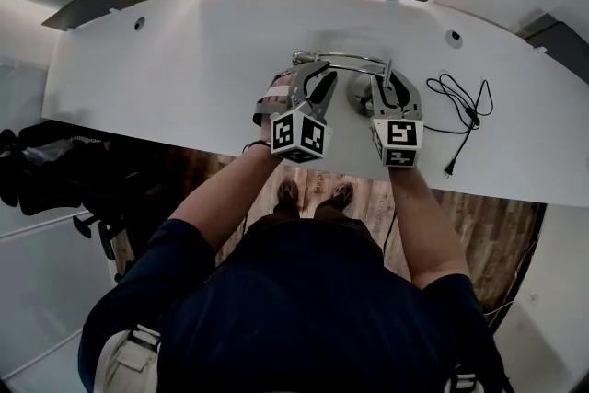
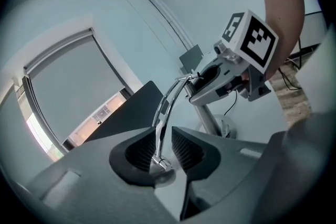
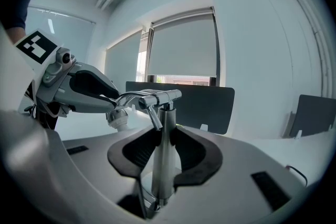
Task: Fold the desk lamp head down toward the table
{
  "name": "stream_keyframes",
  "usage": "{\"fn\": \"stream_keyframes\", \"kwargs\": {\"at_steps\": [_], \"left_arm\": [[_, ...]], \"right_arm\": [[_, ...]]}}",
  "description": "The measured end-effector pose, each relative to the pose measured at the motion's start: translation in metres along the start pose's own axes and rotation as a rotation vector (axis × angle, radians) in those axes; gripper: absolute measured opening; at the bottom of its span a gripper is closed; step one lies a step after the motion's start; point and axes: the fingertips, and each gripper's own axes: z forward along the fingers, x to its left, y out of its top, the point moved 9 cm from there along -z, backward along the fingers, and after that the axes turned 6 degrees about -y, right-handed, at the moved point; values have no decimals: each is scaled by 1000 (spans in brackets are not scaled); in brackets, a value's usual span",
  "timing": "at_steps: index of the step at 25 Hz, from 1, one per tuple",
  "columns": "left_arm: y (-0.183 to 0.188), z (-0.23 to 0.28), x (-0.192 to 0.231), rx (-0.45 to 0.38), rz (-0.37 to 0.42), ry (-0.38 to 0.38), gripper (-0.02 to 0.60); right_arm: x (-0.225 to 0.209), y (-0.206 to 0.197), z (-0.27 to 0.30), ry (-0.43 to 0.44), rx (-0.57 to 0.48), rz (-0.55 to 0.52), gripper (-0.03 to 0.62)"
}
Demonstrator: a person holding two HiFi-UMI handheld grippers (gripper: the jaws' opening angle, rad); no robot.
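Right gripper [image 3: 165, 136]: we clamp the upright lamp post [image 3: 166, 118].
Left gripper [image 2: 164, 136]: our jaws stand slightly apart around the thin lamp arm [image 2: 165, 110].

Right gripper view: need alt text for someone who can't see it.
The right gripper clamps the desk lamp's upright chrome post between its pads. At left, the left gripper sits at the lamp's curved arm near its small head, above a white desk.
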Motion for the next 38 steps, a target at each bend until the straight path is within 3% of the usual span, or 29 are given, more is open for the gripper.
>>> {"fn": "stream_keyframes", "kwargs": {"at_steps": [7,21,27,30,33,38], "left_arm": [[-5,13,3,24,5,-16,35],[-21,50,-25,1,-199,-86,20],[-21,55,-25,12,-211,-94,20],[-11,46,-26,38,-202,-145,21],[-10,31,-19,-5,-172,-147,69],[-1,-22,-8,-57,-181,-155,74]], "right_arm": [[2,0,0,6,-7,10,117],[0,-3,3,13,-12,0,117],[-1,-3,6,-2,-5,-13,118],[0,-3,-2,-26,36,-47,123],[6,-1,-12,-61,73,-60,127],[14,-9,-48,-103,135,-50,129]]}}
